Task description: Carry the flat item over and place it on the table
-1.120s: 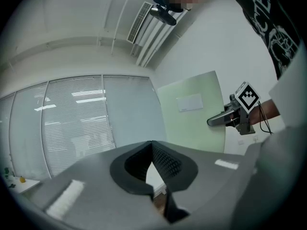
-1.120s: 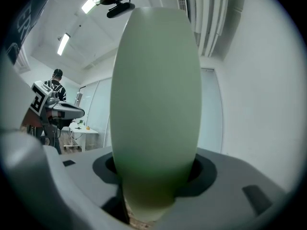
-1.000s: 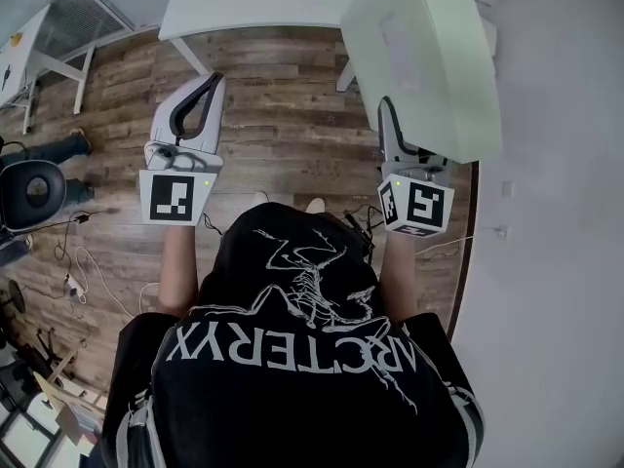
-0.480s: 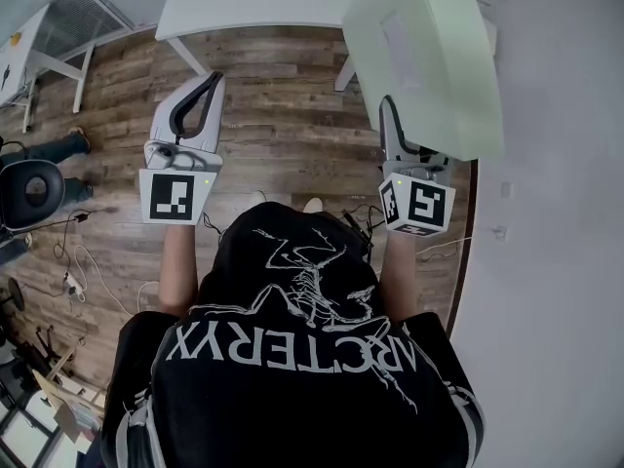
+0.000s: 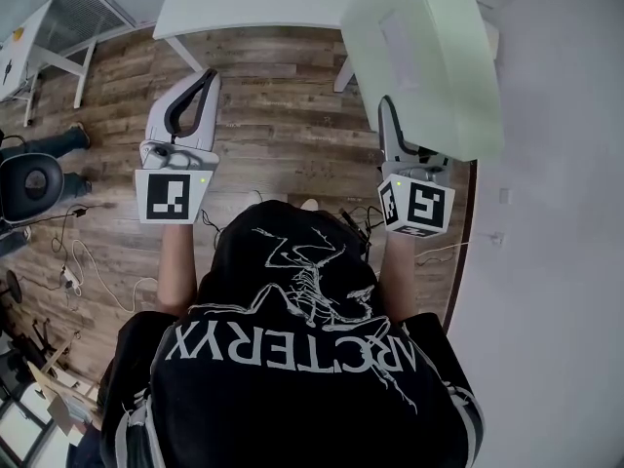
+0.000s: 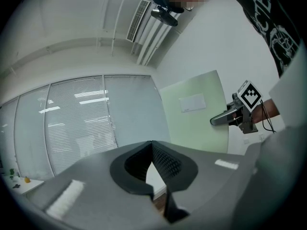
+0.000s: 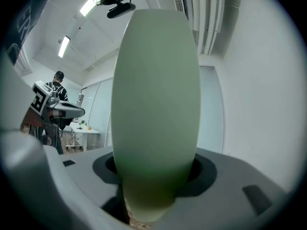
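Observation:
In the head view the flat item, a pale green board (image 5: pixel 429 47), is held edge-on out in front of me at the right, with my right gripper (image 5: pixel 387 107) shut on its near edge. From the right gripper view the board (image 7: pixel 156 104) rises out of the jaws and fills the middle. It shows face-on as a green panel (image 6: pixel 196 114) in the left gripper view, bearing a small white label. My left gripper (image 5: pixel 206 74) hangs over the wooden floor at the left, shut on nothing, well apart from the board. The white table (image 5: pixel 253 3) lies ahead, at the top.
A white wall (image 5: pixel 556 213) runs close along my right. At the left edge are an office chair (image 5: pixel 29 188), floor cables (image 5: pixel 73 261) and another white desk (image 5: pixel 19 42). A person (image 7: pixel 58 87) stands far off by a small table (image 7: pixel 84 128).
My left gripper has drifted slightly left and up. The right gripper and the board have barely moved. The legs at the left edge have shifted.

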A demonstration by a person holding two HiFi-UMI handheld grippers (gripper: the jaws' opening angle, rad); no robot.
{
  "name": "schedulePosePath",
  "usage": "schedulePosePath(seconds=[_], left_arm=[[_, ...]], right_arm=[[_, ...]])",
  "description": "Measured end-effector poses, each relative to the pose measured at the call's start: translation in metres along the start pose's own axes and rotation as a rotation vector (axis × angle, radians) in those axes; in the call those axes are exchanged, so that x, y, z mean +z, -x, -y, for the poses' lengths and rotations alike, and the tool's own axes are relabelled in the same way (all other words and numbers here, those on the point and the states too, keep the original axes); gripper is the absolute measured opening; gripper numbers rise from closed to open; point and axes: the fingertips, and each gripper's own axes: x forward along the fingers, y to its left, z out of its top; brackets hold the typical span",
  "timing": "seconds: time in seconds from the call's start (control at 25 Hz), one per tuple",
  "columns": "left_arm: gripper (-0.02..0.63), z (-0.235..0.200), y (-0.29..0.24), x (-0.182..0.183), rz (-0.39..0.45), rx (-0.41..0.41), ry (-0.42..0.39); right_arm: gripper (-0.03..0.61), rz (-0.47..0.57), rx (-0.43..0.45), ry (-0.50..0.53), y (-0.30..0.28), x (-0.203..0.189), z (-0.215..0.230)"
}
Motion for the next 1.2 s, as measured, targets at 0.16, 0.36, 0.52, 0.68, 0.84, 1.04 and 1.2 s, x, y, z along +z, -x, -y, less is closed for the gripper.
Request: schedulePosePath(seconds=[0.16,0.36,0.52,0.68,0.84,1.04,1.2], left_arm=[[0.009,0.007,-0.006,0.001,-0.013,0.028,0.006],[0.009,0.018,-0.017,-0.005,-0.029,0.038,0.007],[0.009,0.002,-0.031,-0.030,-0.065,0.050,0.046],[0.009,-0.031,-0.065,-0.057,-0.071,0.043,0.071],[0.009,-0.076,-0.118,-0.085,-0.083,0.008,0.087],[0.009,-0.159,-0.190,-0.099,-0.059,-0.039,0.087],[0.010,-0.216,-0.231,-0.109,-0.044,-0.062,0.096]], right_arm=[[0.268,0.003,0.028,0.000,-0.003,-0.002,0.012],[0.268,-0.003,0.066,0.005,-0.017,-0.007,0.022],[0.268,-0.028,0.089,0.005,-0.049,-0.017,0.016],[0.268,-0.055,0.091,0.002,-0.099,-0.028,0.008],[0.268,-0.080,0.067,-0.001,-0.168,-0.035,0.003],[0.268,-0.088,0.001,-0.014,-0.265,-0.023,-0.001],[0.268,-0.086,-0.041,-0.024,-0.327,-0.013,-0.012]])
